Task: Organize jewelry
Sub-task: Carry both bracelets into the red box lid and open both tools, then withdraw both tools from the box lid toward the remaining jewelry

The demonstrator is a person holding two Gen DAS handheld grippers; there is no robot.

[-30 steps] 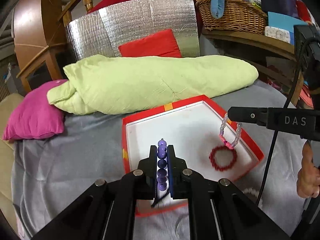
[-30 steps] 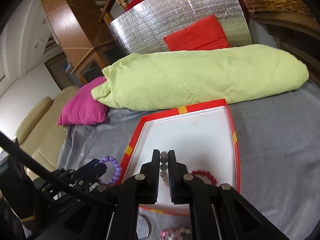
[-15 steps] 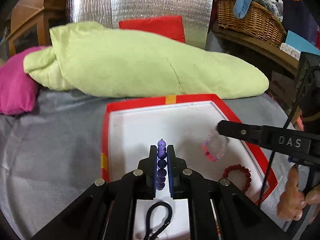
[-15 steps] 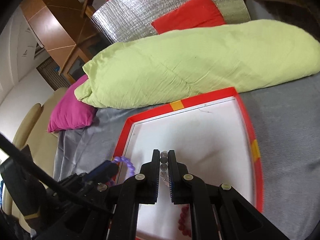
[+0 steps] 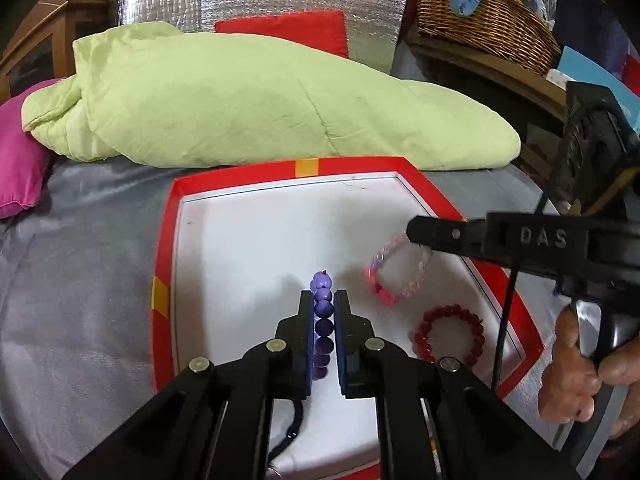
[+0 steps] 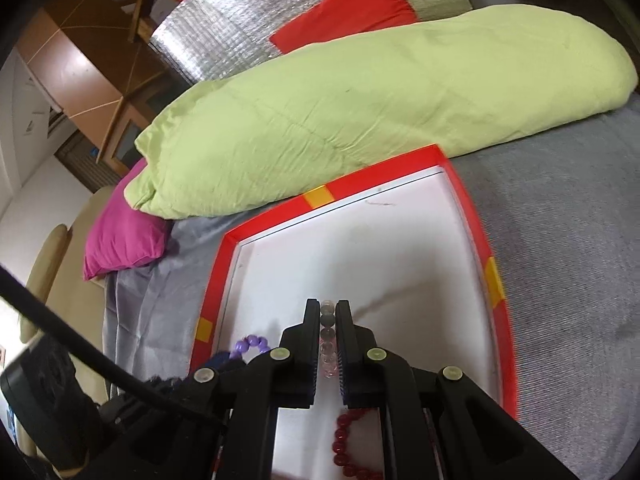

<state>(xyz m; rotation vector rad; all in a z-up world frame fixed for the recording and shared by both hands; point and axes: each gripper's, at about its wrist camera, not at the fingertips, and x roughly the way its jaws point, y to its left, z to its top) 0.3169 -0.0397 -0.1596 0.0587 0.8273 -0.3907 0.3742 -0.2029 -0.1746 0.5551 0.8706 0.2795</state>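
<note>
A purple round-bead bracelet (image 5: 323, 320) is clamped in the left gripper (image 5: 323, 300) at lower centre, over the red-rimmed white tray (image 5: 256, 240). A pink translucent bead bracelet (image 5: 394, 270) is pinched by the right gripper (image 6: 329, 312).

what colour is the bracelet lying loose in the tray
Dark red beaded bracelet, clearest in the left wrist view.
</note>
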